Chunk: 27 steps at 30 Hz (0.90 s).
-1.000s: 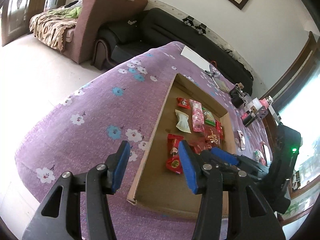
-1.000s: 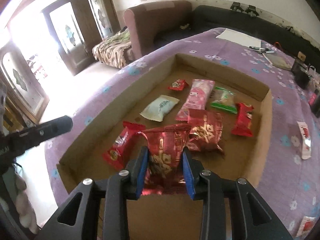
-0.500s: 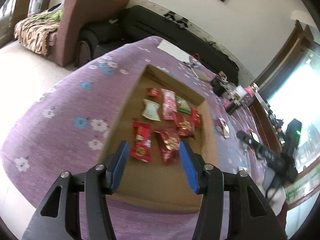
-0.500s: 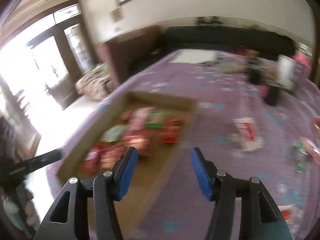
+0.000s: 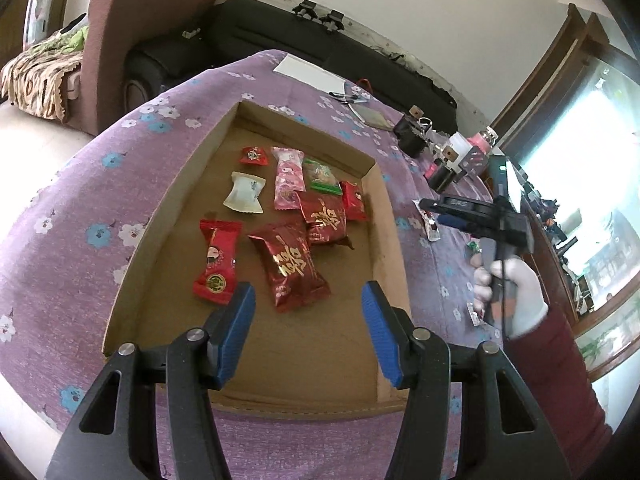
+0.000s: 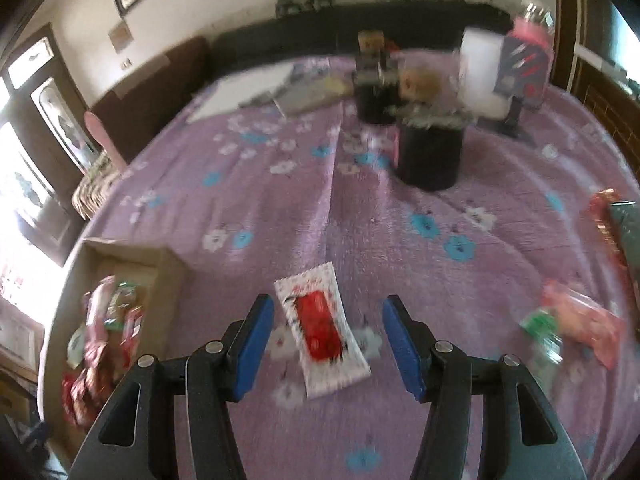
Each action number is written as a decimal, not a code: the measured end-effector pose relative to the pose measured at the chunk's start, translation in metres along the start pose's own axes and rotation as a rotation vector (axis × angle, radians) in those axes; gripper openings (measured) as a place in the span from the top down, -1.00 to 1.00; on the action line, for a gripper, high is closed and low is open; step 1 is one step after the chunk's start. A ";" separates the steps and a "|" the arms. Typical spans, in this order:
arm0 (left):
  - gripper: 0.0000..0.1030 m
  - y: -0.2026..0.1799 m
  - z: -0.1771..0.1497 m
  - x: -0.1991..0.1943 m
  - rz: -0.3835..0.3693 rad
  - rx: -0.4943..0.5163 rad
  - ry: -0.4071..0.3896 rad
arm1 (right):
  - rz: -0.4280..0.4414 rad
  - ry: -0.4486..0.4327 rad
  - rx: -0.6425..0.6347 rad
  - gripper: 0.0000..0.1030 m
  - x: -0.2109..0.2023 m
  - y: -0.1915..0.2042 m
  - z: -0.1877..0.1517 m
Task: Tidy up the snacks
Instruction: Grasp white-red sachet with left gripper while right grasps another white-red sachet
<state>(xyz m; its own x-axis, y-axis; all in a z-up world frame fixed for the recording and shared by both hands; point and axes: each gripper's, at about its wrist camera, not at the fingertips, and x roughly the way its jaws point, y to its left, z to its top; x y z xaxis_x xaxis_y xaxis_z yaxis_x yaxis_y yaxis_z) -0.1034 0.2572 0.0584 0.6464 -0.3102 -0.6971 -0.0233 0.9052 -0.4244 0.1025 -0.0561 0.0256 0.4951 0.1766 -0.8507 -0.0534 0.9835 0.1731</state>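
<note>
A shallow cardboard tray point(image 5: 376, 216) lies on the purple flowered cloth and holds several snack packets, among them a large red packet point(image 5: 292, 264). My left gripper point(image 5: 308, 328) is open and empty above the tray's near end. My right gripper point(image 6: 328, 344) is open and empty, hovering over a white packet with a red centre point(image 6: 320, 328) on the cloth right of the tray. In the left wrist view the right gripper point(image 5: 440, 212) is seen beyond the tray's right wall. The tray's corner point(image 6: 132, 256) shows at left in the right wrist view.
More loose snacks lie at right: a pink and green pair point(image 6: 576, 324) and a red packet point(image 6: 608, 220). Black cups point(image 6: 428, 152), a white box point(image 6: 480, 76) and papers point(image 6: 248, 92) stand at the table's far side. A sofa point(image 5: 120, 40) is beyond.
My right gripper let go of the large red packet in the tray, opened, and swung right over the cloth to the white packet. My left gripper moved over the tray's near end.
</note>
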 end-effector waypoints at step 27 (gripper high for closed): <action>-0.05 -0.096 -0.035 0.027 -0.134 0.205 0.133 | 0.120 -0.055 0.167 -0.16 -0.124 -0.111 -0.140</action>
<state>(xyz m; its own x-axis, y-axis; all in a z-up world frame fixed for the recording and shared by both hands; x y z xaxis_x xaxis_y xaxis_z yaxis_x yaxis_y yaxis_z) -0.1103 0.1517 0.0600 0.5270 -0.4541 -0.7183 0.2190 0.8893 -0.4015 -0.0743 -0.1819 0.0427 0.5408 0.2849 -0.7915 0.0272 0.9345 0.3549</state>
